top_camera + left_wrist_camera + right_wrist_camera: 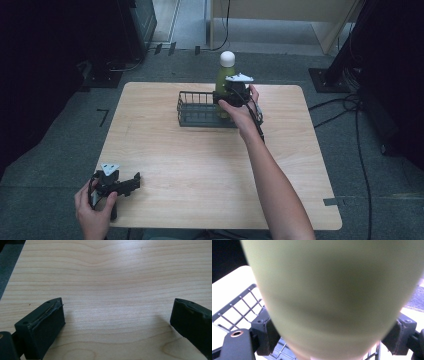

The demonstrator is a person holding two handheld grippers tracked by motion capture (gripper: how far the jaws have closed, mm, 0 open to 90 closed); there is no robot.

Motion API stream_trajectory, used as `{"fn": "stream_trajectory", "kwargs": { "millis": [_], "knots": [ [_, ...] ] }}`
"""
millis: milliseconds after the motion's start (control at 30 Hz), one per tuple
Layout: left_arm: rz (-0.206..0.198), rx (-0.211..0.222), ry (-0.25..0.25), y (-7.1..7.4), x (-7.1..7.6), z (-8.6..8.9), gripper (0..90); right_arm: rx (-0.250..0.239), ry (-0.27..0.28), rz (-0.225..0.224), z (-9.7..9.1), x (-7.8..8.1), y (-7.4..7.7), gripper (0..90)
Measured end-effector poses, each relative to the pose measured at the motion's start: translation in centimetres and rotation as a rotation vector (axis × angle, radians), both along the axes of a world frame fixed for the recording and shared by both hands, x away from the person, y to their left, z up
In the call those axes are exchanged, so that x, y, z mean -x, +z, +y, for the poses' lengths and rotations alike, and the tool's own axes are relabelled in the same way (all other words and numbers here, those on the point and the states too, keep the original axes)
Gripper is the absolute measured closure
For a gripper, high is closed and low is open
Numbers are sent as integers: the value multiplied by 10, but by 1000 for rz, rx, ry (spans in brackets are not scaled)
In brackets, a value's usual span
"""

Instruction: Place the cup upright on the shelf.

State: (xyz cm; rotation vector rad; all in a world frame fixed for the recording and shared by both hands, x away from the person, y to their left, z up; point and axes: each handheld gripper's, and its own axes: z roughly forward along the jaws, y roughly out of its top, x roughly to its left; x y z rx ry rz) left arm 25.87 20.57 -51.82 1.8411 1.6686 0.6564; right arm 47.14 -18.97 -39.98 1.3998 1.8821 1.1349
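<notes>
A green bottle point(224, 80) with a white cap is standing upright in the right end of a wire basket point(196, 108) on the counter point(210, 165), the right claw point(227, 95) bracketing its body, jaws slightly parted and looking to be barely pressing, if at all. Smooth, rigid and likely slippery, the bottle is best gripped mid-body; the basket's rim is crowding it. Well nearer the person than the basket, the left claw point(131, 182) is gaping empty.

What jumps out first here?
The green bottle with a white cap, upright in the black wire basket at the table's far side, the right claw around its body. The left claw rests open at the near left corner.
</notes>
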Motion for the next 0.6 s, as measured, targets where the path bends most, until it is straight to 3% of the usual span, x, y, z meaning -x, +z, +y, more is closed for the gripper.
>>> {"fn": "stream_trajectory", "kwargs": {
  "millis": [167,333,500,600],
  "knots": [
    [0,-1,0,0,0,0,0,-16,10,4,-3,2,-2,188],
    [0,-1,0,0,0,0,0,7,27,-18,-3,5,-2,197],
    [-2,2,0,0,0,0,0,-7,27,0,-4,6,-2,173],
    [-2,3,0,0,0,0,0,-20,53,40,-6,6,-1,129]
  ]
}}
